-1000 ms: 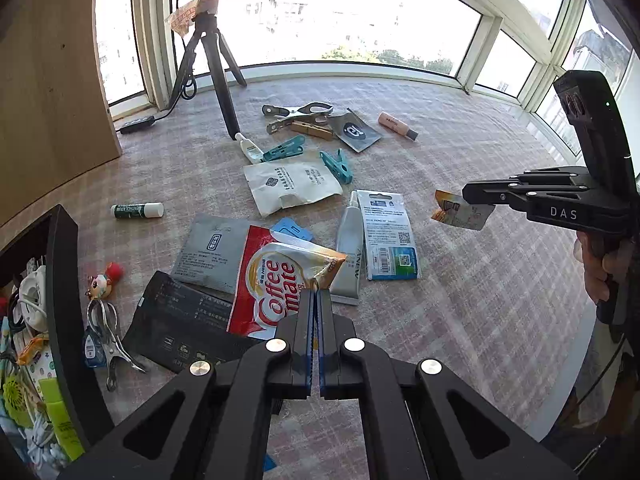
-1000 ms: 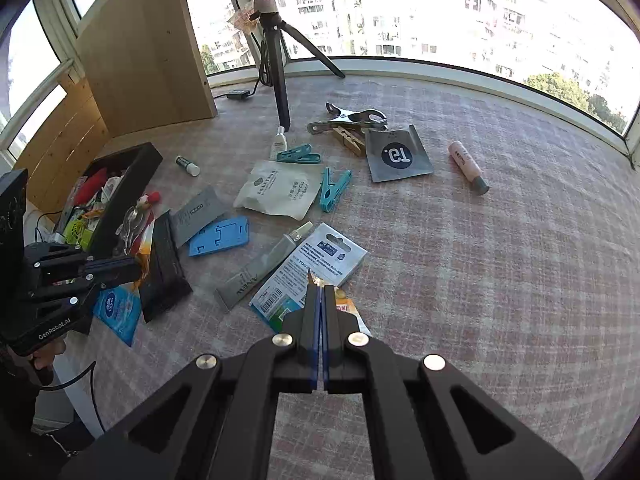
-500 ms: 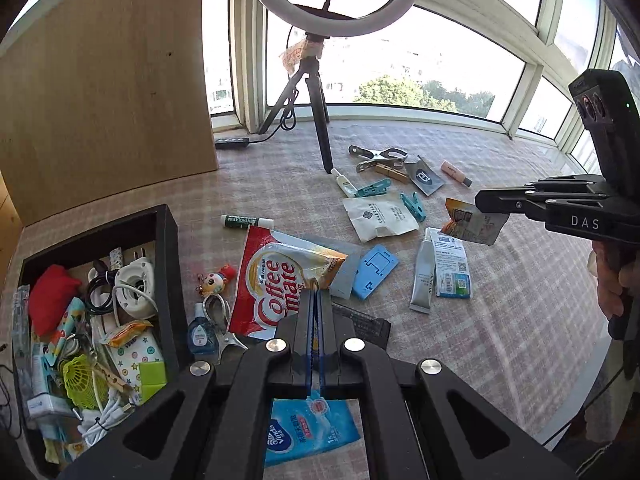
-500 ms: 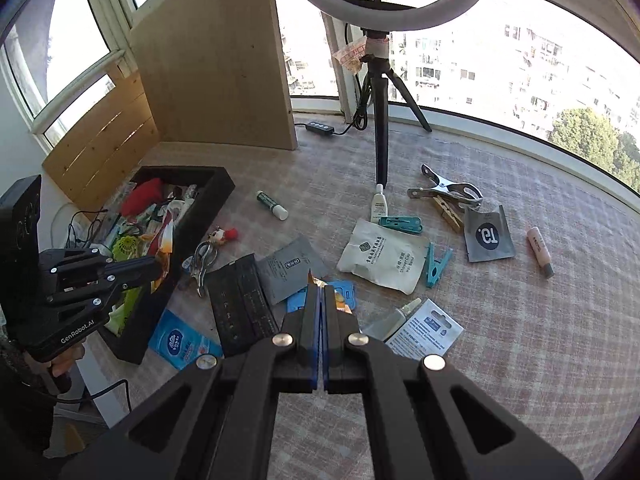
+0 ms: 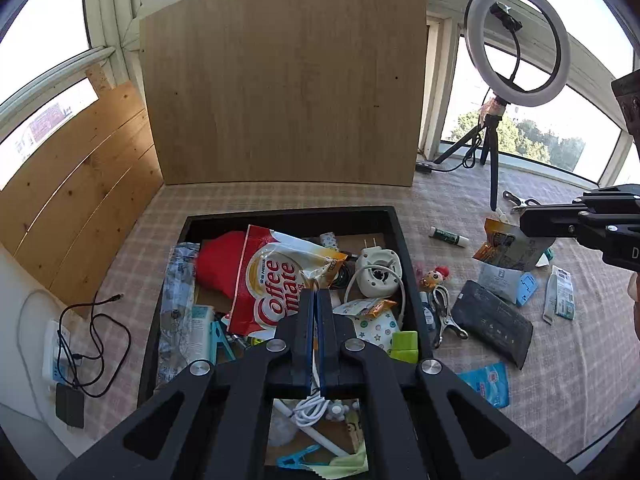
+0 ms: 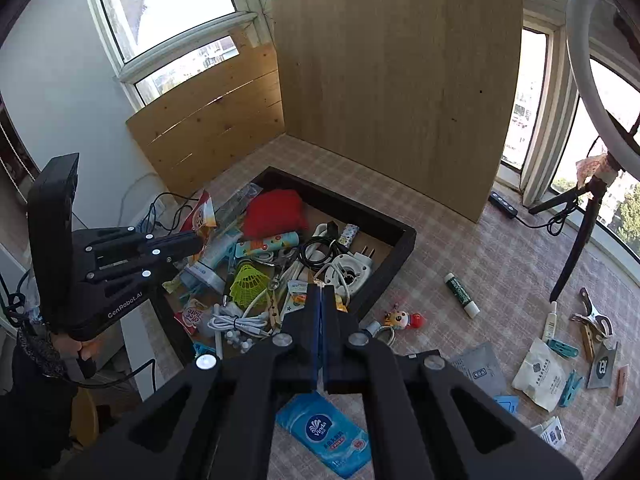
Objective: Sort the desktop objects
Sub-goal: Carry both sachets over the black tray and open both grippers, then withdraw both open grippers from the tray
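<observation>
Left claw (image 5: 318,298), clenched on the Coffee-mate packet (image 5: 276,276), centre frame above the black tray (image 5: 398,236). Right claw (image 6: 322,294), clenched on an orange sachet (image 5: 506,242), at right frame over the table (image 5: 560,360).

Bright window daylight, blown-out glass, sharp focus, fisheye-bent edges

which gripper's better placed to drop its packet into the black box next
Left. The left gripper holds the Coffee-mate packet right above the black box, so opening would likely drop it inside. The right gripper holds its orange snack packet out over the table, beside the box.
</observation>
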The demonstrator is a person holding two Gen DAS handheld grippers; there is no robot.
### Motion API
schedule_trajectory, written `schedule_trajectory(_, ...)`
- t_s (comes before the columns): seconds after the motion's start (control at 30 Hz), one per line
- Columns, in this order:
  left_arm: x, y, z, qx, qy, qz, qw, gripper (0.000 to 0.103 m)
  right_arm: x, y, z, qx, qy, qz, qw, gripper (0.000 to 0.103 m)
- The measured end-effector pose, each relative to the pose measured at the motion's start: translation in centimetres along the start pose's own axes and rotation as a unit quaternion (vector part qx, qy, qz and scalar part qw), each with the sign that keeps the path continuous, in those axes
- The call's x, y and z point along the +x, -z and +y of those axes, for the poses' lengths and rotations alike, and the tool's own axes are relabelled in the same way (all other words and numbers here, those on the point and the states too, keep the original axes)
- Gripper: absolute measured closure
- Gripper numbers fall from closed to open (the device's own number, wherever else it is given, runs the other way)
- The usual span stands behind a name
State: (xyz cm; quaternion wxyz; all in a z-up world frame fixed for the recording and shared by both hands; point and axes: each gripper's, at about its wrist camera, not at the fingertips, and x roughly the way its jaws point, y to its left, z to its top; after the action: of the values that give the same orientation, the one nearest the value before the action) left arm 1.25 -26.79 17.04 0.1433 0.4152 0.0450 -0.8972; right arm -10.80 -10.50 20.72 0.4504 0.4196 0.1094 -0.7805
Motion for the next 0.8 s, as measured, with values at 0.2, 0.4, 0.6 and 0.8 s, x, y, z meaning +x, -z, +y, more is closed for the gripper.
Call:
schedule_trajectory(0.2,0.4,0.3,5.1,-0.031,-0.036,0.004,0.9989,0.102,3.5,-1.8,4.5,-0.03,-0.025,0.019,0.999,0.102)
schedule_trajectory(0.4,1.5,0.2,7.5,-0.062,-0.052,0.012,0.9966,0.075,4.7,-3.3,5.9,-0.026,-0.019,0.015,0.999,0.073)
schedule_trajectory(0.6,1.7,0.1,6.9,-0.059,-0.04,0.009,0.9975,0.075,3.9,-3.2,4.1,-0.015,-0.004,0.01,1.0,0.069)
schedule_trajectory(0.8,2.2,-0.1,4.2,-0.037,-0.013,0.014,0.9992,0.075,2.7,-1.6,0.6,0.001,0.031,0.015,0.999,0.068)
